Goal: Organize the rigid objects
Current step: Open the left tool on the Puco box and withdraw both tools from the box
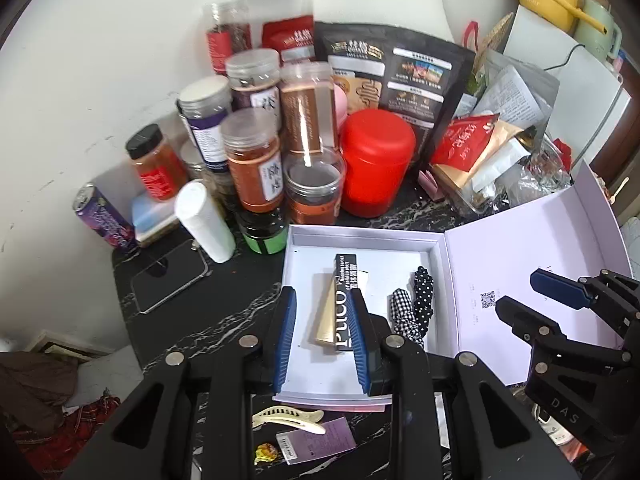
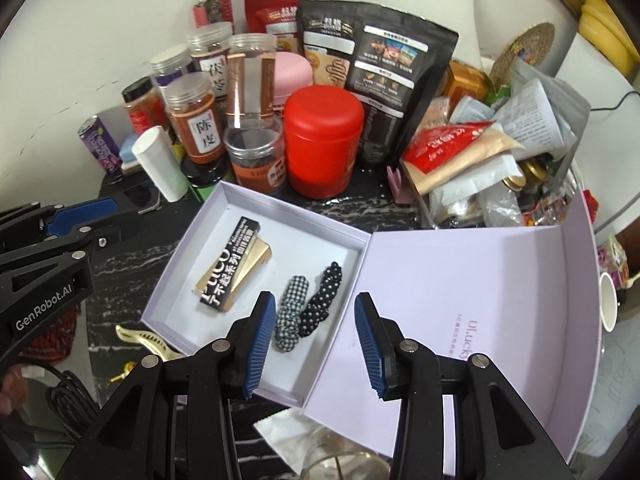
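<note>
Both my grippers hang above the shallow lavender cardboard box (image 2: 256, 216), which sits open on the black marble-veined counter (image 1: 208, 312), its hinged lid (image 2: 460, 300) folded flat to the right.

Left gripper (image 1: 322, 336): blue ribbed pads stand apart with a gap between them, though this looks to be as narrow as they go. Nothing between them; the box floor shows through the gap. It holds nothing.

Right gripper (image 2: 316, 336): jaws partly open and empty. No object sits between the pads; they frame the box's near right corner and the lid's inner face.

Inside the box, left half: a black rectangular carton with white lettering (image 2: 230, 266) lies across a gold wedge-shaped flat case (image 2: 254, 262), the two touching. Right half: a black-and-white gingham fabric scrunchie (image 2: 290, 312) and a black polka-dot fabric scrunchie (image 2: 322, 300), side by side and touching, well apart from the carton.

Outside the box, just off its near edge: a cream plastic claw hair clip (image 1: 288, 418) on the counter, beside a purple paper tag (image 1: 316, 440) and a small yellow wrapped sweet (image 1: 265, 453).

Behind the box: a red cylindrical tin with domed lid (image 2: 324, 136), clear plastic spice jars (image 2: 196, 120), a black stand-up pouch (image 2: 376, 72), a white tube (image 2: 160, 164).
</note>
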A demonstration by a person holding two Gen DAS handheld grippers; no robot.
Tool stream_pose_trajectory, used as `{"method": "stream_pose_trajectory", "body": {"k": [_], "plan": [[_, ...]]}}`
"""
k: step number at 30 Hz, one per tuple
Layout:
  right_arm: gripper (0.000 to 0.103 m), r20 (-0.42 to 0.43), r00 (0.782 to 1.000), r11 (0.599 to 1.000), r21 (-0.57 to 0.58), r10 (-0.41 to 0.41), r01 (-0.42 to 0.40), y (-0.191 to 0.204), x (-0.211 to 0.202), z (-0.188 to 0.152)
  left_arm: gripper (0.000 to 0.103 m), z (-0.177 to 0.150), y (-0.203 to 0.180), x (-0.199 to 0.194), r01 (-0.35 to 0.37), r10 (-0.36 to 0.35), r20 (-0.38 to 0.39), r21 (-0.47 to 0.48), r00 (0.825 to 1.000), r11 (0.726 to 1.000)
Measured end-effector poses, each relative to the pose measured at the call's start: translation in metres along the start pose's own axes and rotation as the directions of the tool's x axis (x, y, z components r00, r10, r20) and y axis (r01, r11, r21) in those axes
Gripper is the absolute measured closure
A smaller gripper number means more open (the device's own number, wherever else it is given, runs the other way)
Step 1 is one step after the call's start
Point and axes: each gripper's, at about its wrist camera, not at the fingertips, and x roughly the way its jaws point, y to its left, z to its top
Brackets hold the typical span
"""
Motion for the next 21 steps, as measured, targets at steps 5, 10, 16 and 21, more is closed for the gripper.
{"method": "stream_pose_trajectory", "body": {"k": [5,10,16,21], "plan": [[0.062,0.021,1.000,1.000,-0.013,0.000,0.001,0.007,-0.015,-0.003,0.077,-0.008,0.009,-0.018,-0.015,0.015,0.023,-0.016,1.000,1.000],[0.062,0.035,0.999,1.000,-0.026,0.003,-0.002,0.016,-0.027,-0.008,0.077,-0.017,0.015,-0.035,-0.036,0.037,0.049,-0.021,0.998,0.999],[0.062,0.043,0.999,0.999,-0.044,0.019,-0.017,0.029,-0.040,-0.019,0.077,-0.033,0.025,-0.055,-0.065,0.068,0.075,-0.042,0.995,0.997],[0.062,0.040,0.999,0.998,-0.060,0.034,-0.032,0.041,-0.047,-0.030,0.077,-0.047,0.039,-0.068,-0.090,0.096,0.078,-0.076,0.992,0.993]]}}
